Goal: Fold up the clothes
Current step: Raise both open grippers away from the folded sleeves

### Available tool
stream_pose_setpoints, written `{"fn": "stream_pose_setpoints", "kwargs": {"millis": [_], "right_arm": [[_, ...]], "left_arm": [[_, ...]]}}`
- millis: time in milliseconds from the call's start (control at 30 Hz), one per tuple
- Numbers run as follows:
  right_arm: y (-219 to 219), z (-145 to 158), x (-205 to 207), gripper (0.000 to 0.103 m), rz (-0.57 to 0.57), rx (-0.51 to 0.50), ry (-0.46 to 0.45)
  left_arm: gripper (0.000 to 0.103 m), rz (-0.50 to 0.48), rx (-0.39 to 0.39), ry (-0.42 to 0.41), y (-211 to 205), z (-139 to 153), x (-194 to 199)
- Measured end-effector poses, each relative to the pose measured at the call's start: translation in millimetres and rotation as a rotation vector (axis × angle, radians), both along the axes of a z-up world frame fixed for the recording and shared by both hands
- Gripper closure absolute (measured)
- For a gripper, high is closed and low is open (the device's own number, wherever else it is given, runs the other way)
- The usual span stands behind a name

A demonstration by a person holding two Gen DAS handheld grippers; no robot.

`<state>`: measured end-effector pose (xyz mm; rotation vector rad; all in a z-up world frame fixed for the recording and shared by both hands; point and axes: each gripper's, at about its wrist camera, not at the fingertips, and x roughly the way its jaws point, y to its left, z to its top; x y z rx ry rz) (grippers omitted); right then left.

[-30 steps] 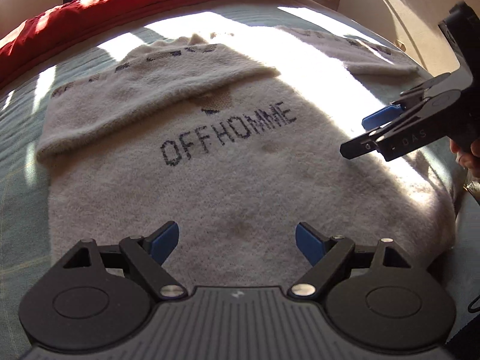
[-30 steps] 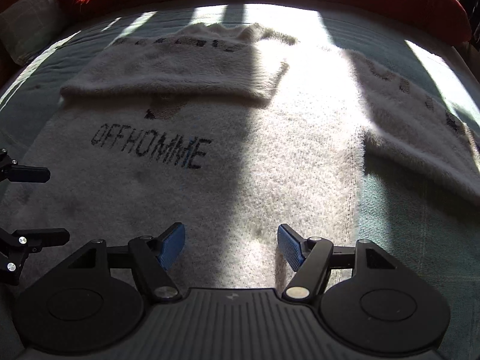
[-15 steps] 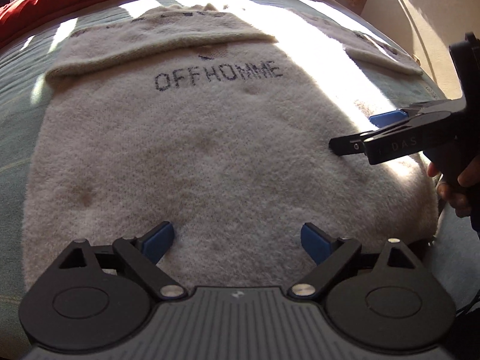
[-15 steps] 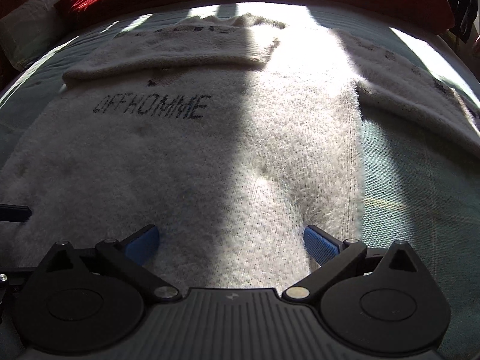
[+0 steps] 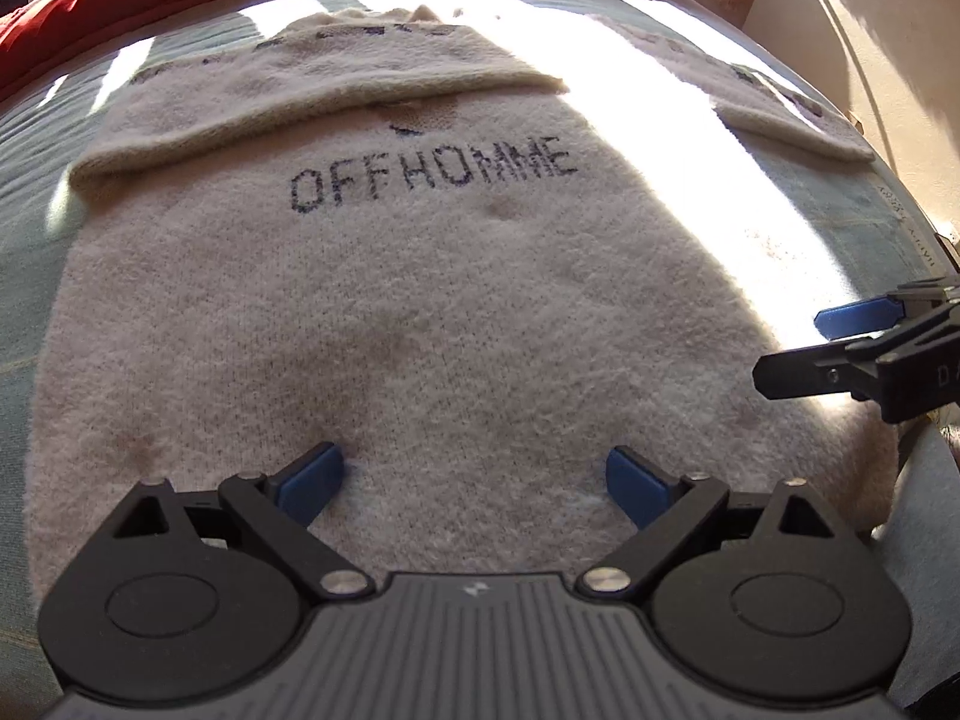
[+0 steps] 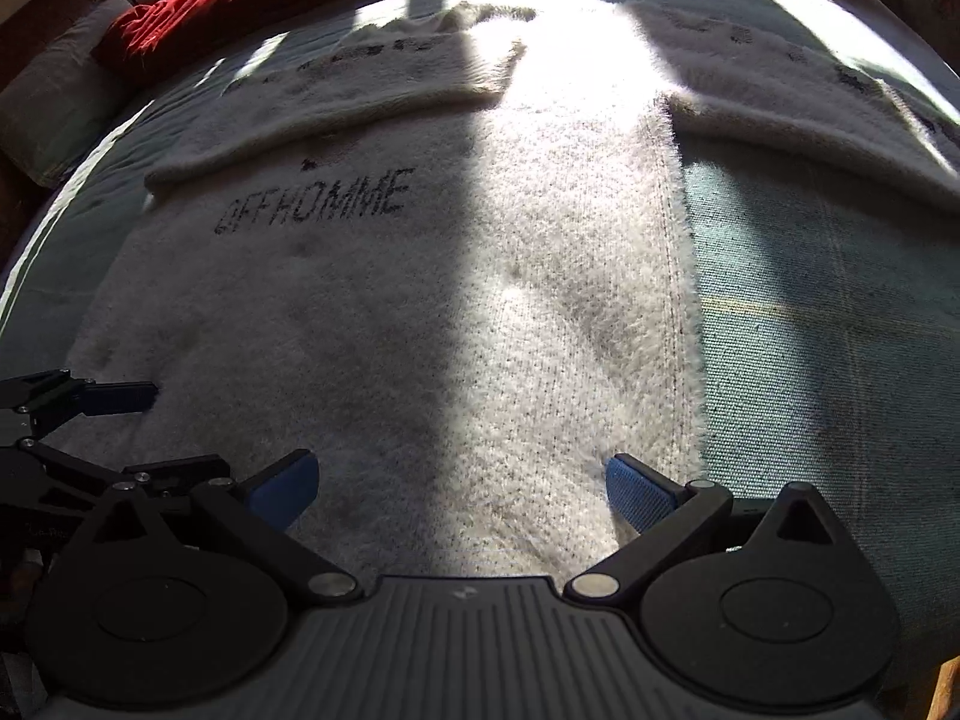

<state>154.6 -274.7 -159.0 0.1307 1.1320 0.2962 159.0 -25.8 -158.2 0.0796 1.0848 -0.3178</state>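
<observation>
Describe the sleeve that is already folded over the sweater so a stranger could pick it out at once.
Start at the pale green bed cover and find the fluffy cream sweater spread flat on it. Above its dark OFFHOMME lettering, one sleeve lies folded across the chest. The other sleeve stretches out sideways onto the bed cover, off the sweater body.

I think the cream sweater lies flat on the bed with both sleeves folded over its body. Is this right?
Not quite. Only one sleeve is folded over the sweater; the other sleeve lies spread out on the bed, as the right wrist view shows.
</observation>
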Motion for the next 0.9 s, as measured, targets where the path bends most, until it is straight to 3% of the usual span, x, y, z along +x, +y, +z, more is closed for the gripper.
{"fn": "stream_pose_setpoints", "kwargs": {"millis": [100,367,600,733,900], "right_arm": [[2,-7,-5,0.000,0.005,-0.034,0.006],[6,-11,-5,0.000,0.007,-0.062,0.011],[1,-12,-4,0.000,-0.004,-0.030,0.009],[-3,-12,-3,0.000,-0.019,-0.002,0.007],[-1,-12,-1,0.000,-0.030,-0.008,0.014]], "left_arm": [[0.001,-0.007,0.003,0.013,1,-2,-5],[0.001,-0.019,-0.078,0.029,18,-2,-3],[0.001,-0.097,0.012,0.031,6,3,-5],[0.001,-0.109,-0.004,0.031,21,16,-6],[0.001,-0.065,-0.016,0.084,49,4,-12]]}}
